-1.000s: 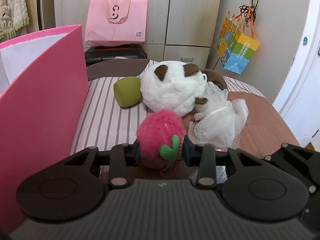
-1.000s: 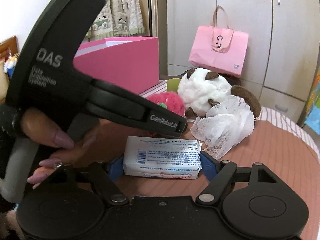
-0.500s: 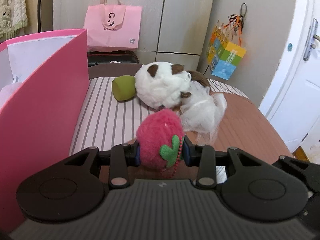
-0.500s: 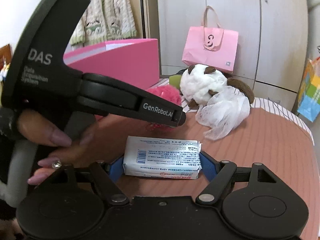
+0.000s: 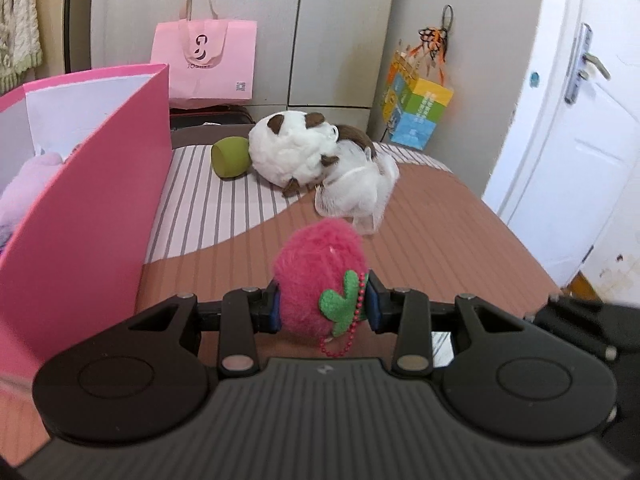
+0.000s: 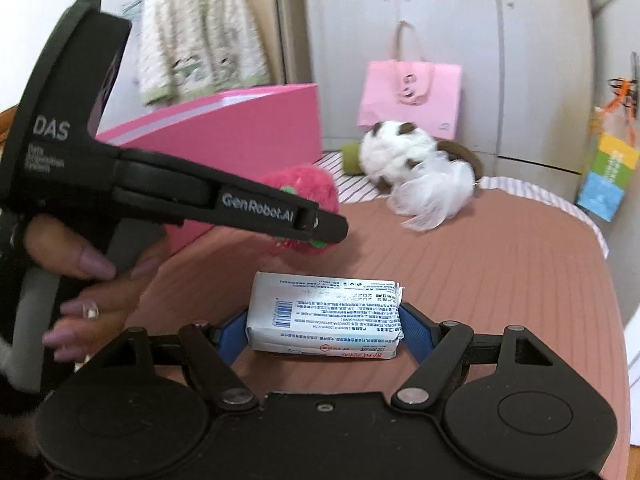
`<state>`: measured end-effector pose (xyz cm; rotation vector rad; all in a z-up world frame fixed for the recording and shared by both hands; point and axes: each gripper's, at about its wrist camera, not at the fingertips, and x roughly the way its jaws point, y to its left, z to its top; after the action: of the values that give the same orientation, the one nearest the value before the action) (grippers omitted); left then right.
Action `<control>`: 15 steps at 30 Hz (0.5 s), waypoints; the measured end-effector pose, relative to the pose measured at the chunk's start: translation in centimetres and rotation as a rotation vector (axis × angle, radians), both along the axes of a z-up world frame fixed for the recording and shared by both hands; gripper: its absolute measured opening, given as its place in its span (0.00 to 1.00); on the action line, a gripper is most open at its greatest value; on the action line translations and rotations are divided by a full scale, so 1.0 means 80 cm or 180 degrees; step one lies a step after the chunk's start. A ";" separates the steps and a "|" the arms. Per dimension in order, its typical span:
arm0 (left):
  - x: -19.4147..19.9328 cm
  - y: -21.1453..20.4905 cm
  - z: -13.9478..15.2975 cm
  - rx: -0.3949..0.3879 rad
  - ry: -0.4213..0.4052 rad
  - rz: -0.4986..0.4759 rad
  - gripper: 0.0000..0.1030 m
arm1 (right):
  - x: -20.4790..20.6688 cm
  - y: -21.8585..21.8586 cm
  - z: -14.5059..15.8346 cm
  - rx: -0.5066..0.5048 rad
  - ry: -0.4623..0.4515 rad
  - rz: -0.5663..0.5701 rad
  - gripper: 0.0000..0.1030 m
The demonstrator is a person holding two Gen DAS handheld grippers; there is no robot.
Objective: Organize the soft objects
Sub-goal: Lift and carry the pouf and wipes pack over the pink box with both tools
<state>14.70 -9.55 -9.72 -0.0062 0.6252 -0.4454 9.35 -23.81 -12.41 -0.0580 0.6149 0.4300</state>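
My left gripper (image 5: 323,304) is shut on a fuzzy pink strawberry plush (image 5: 316,272) with a green leaf and bead chain, held above the bed beside the pink box (image 5: 92,216). The plush also shows in the right wrist view (image 6: 304,188) behind the left gripper's body. My right gripper (image 6: 324,330) is shut on a white tissue pack (image 6: 324,312), held above the brown bedcover. A white-and-brown plush (image 5: 292,152), a white mesh puff (image 5: 356,192) and a green soft ball (image 5: 230,157) lie at the far end of the bed.
The pink box, open at the top, holds a pale purple soft item (image 5: 24,196). A pink paper bag (image 5: 204,68) and wardrobe stand behind the bed. A colourful bag (image 5: 418,112) hangs at right. A white door (image 5: 560,152) is at far right.
Both grippers have risen and pulled back from the plush pile while keeping their loads. The pile looks farther away and the box's inside has come into view.
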 end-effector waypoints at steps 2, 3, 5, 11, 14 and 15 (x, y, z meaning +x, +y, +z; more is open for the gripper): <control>-0.012 0.009 -0.002 0.0009 0.0090 -0.0009 0.36 | -0.005 0.000 0.000 -0.0033 0.0002 0.0038 0.79; -0.017 0.016 -0.002 -0.0032 0.0119 -0.0023 0.36 | -0.007 -0.001 0.000 -0.0022 0.0011 0.0036 0.79; -0.029 0.028 0.000 -0.0078 0.0147 -0.0046 0.36 | -0.012 0.001 0.000 -0.0009 0.0012 -0.0002 0.79; -0.062 0.059 0.019 0.0036 0.0114 -0.0165 0.36 | -0.030 0.003 0.010 0.0058 -0.0038 -0.0063 0.79; -0.073 0.082 0.028 0.0138 0.0201 -0.0131 0.36 | -0.037 0.007 0.019 0.0100 0.0041 -0.0047 0.79; -0.075 0.088 0.030 0.0162 0.0230 -0.0129 0.36 | -0.038 0.009 0.024 0.0133 0.0095 -0.0029 0.79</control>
<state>8.70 -2.54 -7.36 0.0390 0.7085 -0.4698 6.27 -23.12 -10.53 -0.0090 0.6350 0.4354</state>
